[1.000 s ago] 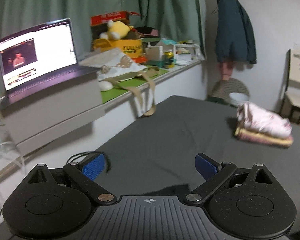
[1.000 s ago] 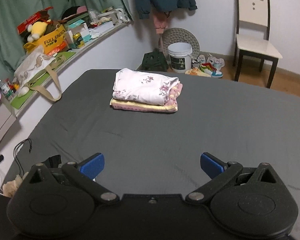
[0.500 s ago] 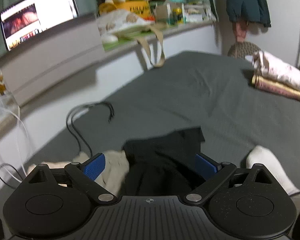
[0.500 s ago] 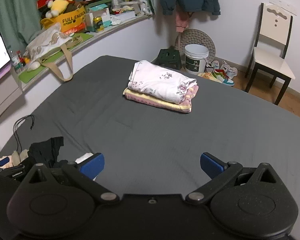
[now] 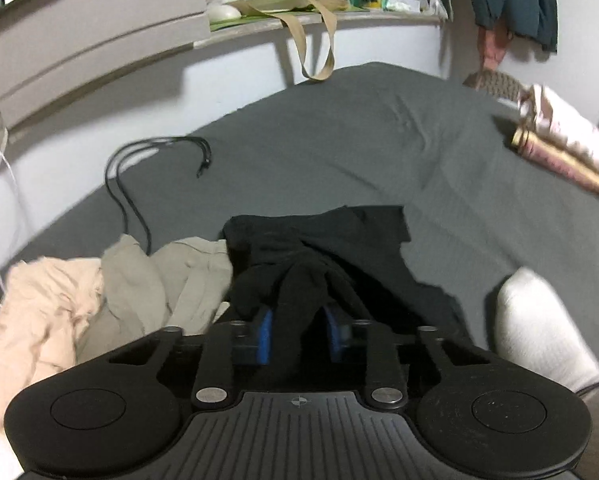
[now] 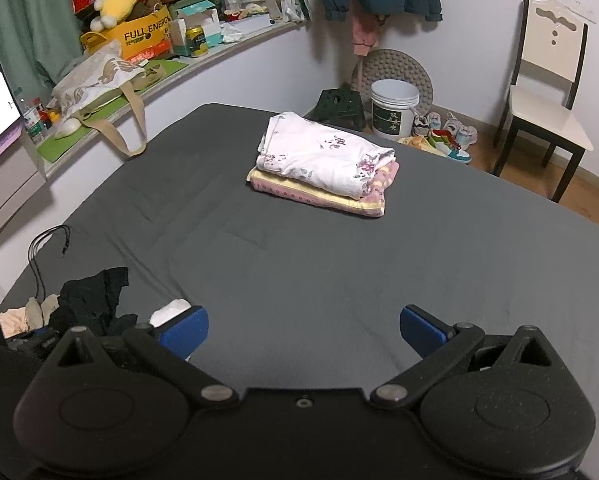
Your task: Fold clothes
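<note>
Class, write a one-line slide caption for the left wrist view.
Left gripper shut on a black garment on the grey bed, beige clothes beside it.

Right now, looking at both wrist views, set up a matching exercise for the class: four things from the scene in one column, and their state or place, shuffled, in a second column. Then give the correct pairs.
Column A
1. left hand-held gripper
2. right hand-held gripper
3. black garment
4. white floral garment

Column B
a. folded, on top of the stack on the bed
b. open, holding nothing
c. bunched, pinched between blue pads
d. shut on dark cloth

Pairs: 1-d, 2-b, 3-c, 4-a
</note>
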A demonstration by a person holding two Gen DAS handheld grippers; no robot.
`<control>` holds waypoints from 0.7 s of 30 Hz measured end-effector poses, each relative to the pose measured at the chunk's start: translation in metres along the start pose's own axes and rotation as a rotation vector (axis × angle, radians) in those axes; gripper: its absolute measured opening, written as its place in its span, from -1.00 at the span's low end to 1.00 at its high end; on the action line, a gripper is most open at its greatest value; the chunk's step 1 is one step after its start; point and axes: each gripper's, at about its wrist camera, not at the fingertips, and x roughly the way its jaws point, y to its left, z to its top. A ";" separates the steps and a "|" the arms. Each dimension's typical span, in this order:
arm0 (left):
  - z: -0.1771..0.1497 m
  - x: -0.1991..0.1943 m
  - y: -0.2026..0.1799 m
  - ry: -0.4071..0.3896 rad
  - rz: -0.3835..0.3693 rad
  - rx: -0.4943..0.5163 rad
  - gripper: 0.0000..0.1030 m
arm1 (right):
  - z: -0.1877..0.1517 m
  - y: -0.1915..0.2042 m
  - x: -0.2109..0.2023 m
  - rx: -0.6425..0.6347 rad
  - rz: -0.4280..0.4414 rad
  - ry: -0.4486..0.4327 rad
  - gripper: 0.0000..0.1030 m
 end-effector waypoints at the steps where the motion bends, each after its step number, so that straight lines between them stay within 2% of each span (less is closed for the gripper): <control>1: 0.003 -0.002 0.004 -0.003 -0.021 -0.016 -0.68 | 0.000 -0.001 0.000 0.007 -0.004 0.000 1.00; 2: 0.006 -0.005 0.007 -0.015 -0.042 -0.031 -0.74 | 0.000 -0.003 -0.001 0.018 -0.004 0.002 1.00; 7: 0.028 -0.023 0.007 -0.066 -0.122 -0.023 -0.80 | 0.001 -0.007 -0.004 0.058 0.007 -0.001 1.00; 16: 0.096 -0.068 0.009 -0.144 -0.326 -0.085 -0.82 | 0.015 -0.006 -0.016 0.090 0.042 -0.046 1.00; 21: 0.144 -0.119 -0.002 -0.254 -0.418 -0.053 -0.82 | 0.023 -0.009 -0.020 0.120 0.060 -0.063 1.00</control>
